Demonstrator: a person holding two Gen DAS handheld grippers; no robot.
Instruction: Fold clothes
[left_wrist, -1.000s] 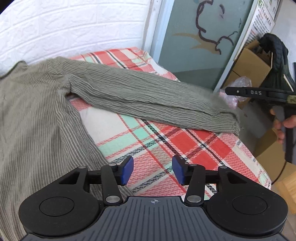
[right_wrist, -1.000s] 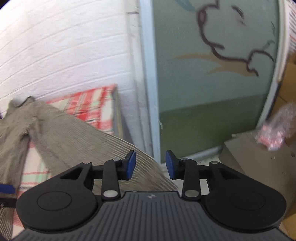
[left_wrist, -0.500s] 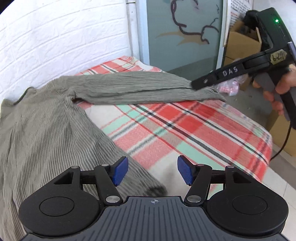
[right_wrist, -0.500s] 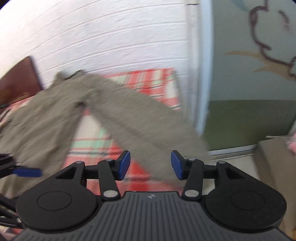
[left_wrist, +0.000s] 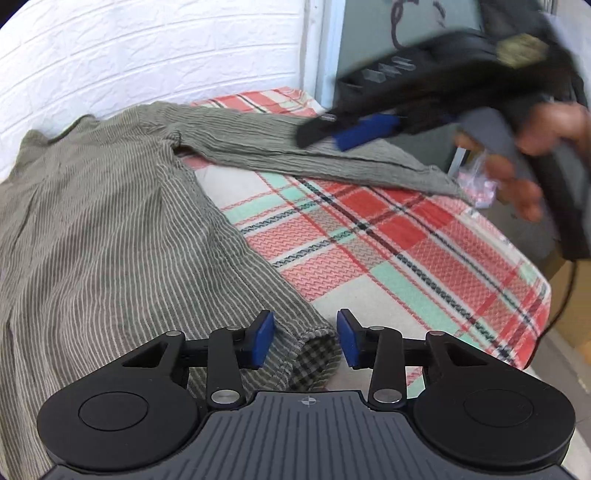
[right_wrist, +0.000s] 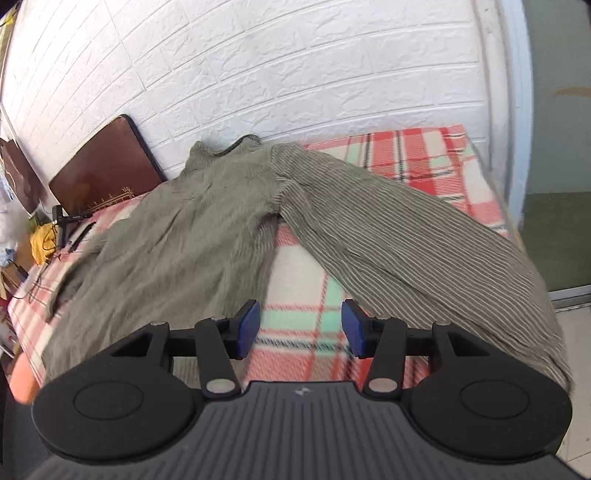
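Observation:
A grey-green striped shirt (left_wrist: 96, 221) lies spread on a plaid blanket (left_wrist: 388, 251), collar toward the white brick wall. One long sleeve (left_wrist: 295, 147) stretches to the right across the bed. My left gripper (left_wrist: 304, 339) is open, its blue pads on either side of the shirt's lower hem corner (left_wrist: 314, 354). The right gripper (left_wrist: 354, 129), blurred, hovers over that sleeve, held by a hand (left_wrist: 535, 147). In the right wrist view the right gripper (right_wrist: 300, 326) is open above the blanket (right_wrist: 306, 317), between the shirt body (right_wrist: 177, 251) and the sleeve (right_wrist: 399, 251).
The white brick wall (right_wrist: 295, 74) backs the bed. A brown board (right_wrist: 99, 177) leans at the left, with yellow clutter (right_wrist: 42, 243) and cables below it. A green door panel (right_wrist: 557, 236) stands right of the bed. The blanket's right edge drops to floor tiles (left_wrist: 569, 354).
My left gripper dropped toward the shirt's hem corner, which now sits between its pads. The right gripper swung left from the sleeve's end over the bed and faces the shirt.

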